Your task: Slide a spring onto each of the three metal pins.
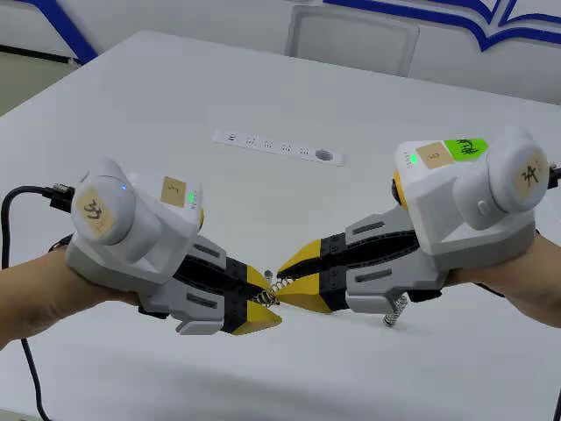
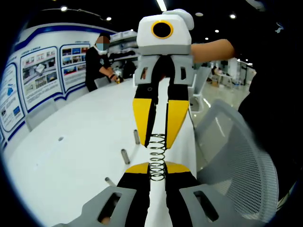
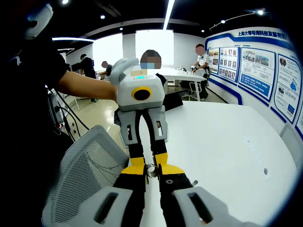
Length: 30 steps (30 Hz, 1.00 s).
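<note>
Above the white workbench (image 1: 175,114), my left gripper (image 2: 157,169) and right gripper (image 3: 151,172) meet nose to nose, a single spring (image 2: 157,156) stretched between them. The left gripper's yellow-tipped jaws are drawn in to a narrow slot and pinch the near end of the coil. The right gripper's jaws, equally close together, clamp its far end, which from the right gripper view appears as a small metal ring between the tips. The spring hangs clear of the tabletop, running straight from one set of tips to the other.

In the left gripper view, three metal pins (image 2: 125,156) stand upright on the bench, off to the side of the jaws and apart from the held spring. In the head view, a second coiled piece (image 1: 396,309) sits just under the right gripper's body. A white power strip (image 1: 279,147) lies farther back on the table, well away from the work. A mesh-backed chair (image 2: 236,156) stands at the bench edge beside the grippers, and a person (image 2: 97,61) stands at the far end of the room.
</note>
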Tool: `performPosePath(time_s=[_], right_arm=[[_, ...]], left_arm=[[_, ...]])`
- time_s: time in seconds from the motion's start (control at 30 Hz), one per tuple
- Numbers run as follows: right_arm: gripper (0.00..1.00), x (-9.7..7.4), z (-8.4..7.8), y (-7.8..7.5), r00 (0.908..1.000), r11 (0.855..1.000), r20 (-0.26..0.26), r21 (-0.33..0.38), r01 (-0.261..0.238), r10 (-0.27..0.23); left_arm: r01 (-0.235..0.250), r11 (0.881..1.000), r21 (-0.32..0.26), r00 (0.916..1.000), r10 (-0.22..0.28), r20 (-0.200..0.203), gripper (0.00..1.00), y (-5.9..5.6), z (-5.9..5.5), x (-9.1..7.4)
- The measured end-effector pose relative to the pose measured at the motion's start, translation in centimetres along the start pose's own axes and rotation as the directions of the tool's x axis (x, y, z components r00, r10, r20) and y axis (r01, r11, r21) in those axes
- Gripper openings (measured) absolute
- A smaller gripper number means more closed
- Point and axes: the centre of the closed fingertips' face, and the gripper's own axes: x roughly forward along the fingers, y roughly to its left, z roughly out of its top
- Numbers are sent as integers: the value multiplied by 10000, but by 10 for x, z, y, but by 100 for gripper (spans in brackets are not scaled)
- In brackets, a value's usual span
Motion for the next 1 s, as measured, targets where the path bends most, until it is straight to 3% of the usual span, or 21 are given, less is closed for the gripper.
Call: performPosePath(time_s=[0.33,0.5,0.6,0.8,1.0], right_arm=[[11,4,14,-1,9974,9982,711,592,87,-129],[12,6,10,-4,9980,9980,541,563,285,-315],[13,4,6,-6,9977,9966,575,763,325,-370],[12,2,9,-9,9939,9911,1001,1285,336,-467],[11,4,13,-8,9930,9909,1117,1328,222,-373]], left_arm=[[-231,9995,-218,9988,240,421,10,3,7,-3],[-332,9992,-211,9986,341,415,10,5,5,-4],[-362,9988,-341,9969,385,688,10,7,9,-7],[-342,9989,-318,9974,362,630,10,7,8,-5],[-280,9993,-252,9979,295,577,10,6,8,-2]])
